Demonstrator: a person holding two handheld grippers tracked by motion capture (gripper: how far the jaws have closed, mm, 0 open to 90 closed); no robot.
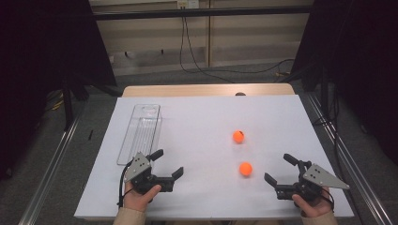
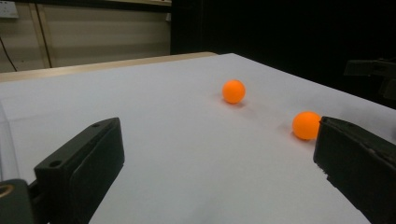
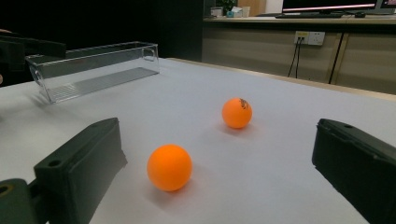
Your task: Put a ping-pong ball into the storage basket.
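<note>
Right tool (image 1: pixel 280 169) hovers with jaws spread wide, aimed at the near orange ball (image 1: pixel 245 168) lying on the table (image 1: pixel 197 117); left tool (image 1: pixel 167 164) gapes too. Reaching step: next, straddle and pinch gently, since it could roll away.

Two balls (image 1: pixel 245 168) right of tray (image 1: pixel 141 133) (both on table (image 1: pixel 197 117))

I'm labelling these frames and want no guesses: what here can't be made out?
- Black print on the far ball: too small and blurred to read in the right gripper view.
- Near ball: its right edge is hidden behind a jaw in the left gripper view.
- Clear tray: its near end is covered by the left gripper in the high view.
- Small dark thing at the table's far edge: too small.
</note>
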